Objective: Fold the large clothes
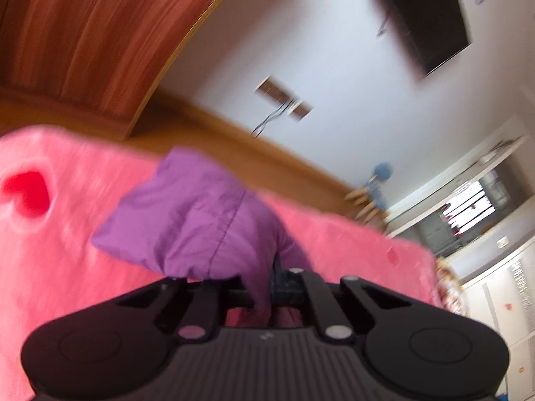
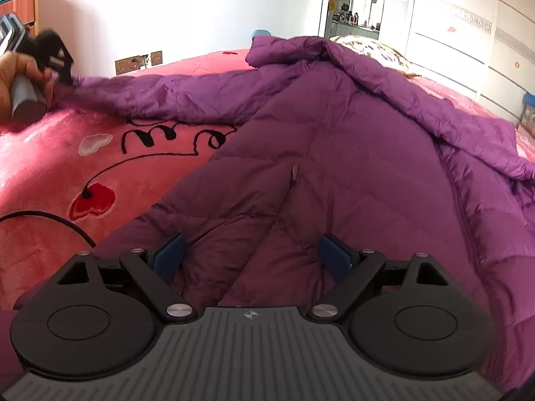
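Observation:
A large purple quilted down jacket [image 2: 334, 153] lies spread on a pink bed blanket [image 2: 50, 153]. My right gripper [image 2: 257, 254] is open, its blue pads [image 2: 170, 255] resting over the jacket's lower body, nothing between them. My left gripper [image 1: 267, 284] is shut on the end of the jacket's sleeve [image 1: 190, 220], which bunches up in front of its camera. In the right wrist view the left gripper [image 2: 63, 67] is at far left, held in a hand, gripping the sleeve's end [image 2: 87, 90] stretched out leftward.
The pink blanket [image 1: 50, 250] carries red hearts and black script. A black cable [image 2: 50, 219] lies on it at left. A wooden wardrobe [image 1: 83, 33], a wall TV [image 1: 424, 16], wall sockets [image 2: 137, 63] and a patterned pillow [image 2: 378, 50] surround the bed.

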Motion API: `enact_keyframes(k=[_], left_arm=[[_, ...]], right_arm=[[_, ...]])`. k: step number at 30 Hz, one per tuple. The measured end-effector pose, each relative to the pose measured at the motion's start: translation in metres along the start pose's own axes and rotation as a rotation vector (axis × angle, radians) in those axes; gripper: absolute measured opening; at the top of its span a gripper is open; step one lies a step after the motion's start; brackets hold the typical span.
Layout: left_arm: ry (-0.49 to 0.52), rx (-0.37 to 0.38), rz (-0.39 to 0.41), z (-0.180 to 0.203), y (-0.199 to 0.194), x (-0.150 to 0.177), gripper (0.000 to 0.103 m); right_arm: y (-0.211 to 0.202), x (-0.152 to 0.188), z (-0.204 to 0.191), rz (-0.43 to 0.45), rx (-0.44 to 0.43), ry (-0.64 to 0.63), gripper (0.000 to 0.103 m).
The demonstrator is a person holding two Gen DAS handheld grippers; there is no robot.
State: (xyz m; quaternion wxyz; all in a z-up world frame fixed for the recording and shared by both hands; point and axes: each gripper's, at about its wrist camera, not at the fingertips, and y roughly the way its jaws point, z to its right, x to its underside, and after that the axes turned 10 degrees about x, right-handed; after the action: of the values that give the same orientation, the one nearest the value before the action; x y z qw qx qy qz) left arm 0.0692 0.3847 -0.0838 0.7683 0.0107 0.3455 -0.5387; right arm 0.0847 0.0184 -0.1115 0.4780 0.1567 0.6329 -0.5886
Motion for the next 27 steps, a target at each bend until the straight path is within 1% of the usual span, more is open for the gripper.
enact_keyframes(k=[2, 4, 9, 11, 14, 16, 18, 21, 24, 27], left_arm=[[0.005, 0.034, 0.044, 0.003, -0.002, -0.015, 0.003], [-0.004, 0.045, 0.089, 0.002, -0.003, -0.031, 0.003], [-0.031, 0.027, 0.190, -0.006, -0.004, -0.061, 0.002], [-0.003, 0.013, 0.199, -0.007, 0.000, -0.066, 0.001], [0.027, -0.021, 0.187, -0.009, 0.010, -0.061, 0.001], [0.040, -0.026, 0.180, -0.007, 0.013, -0.060, 0.001], [0.045, -0.006, 0.187, -0.004, 0.011, -0.061, 0.001], [0.099, 0.035, 0.211, 0.011, 0.002, -0.063, 0.001], [0.157, 0.090, 0.234, 0.032, -0.012, -0.059, 0.001], [0.213, 0.146, 0.254, 0.056, -0.026, -0.055, 0.000]], right_arm=[[0.004, 0.004, -0.001, -0.003, -0.004, 0.005, 0.103], [0.007, 0.004, 0.000, -0.006, -0.007, 0.006, 0.103], [0.007, 0.002, 0.003, -0.034, -0.025, 0.003, 0.103], [0.006, 0.001, 0.007, -0.044, -0.042, 0.001, 0.103], [0.009, -0.001, 0.012, -0.055, -0.061, 0.009, 0.103], [0.010, -0.004, 0.015, -0.065, -0.071, 0.013, 0.103], [0.009, -0.006, 0.016, -0.079, -0.083, 0.013, 0.103], [0.007, -0.008, 0.018, -0.099, -0.104, 0.015, 0.103], [-0.002, -0.005, 0.016, -0.113, -0.125, 0.008, 0.103], [-0.016, 0.004, 0.019, -0.098, -0.154, -0.015, 0.103]])
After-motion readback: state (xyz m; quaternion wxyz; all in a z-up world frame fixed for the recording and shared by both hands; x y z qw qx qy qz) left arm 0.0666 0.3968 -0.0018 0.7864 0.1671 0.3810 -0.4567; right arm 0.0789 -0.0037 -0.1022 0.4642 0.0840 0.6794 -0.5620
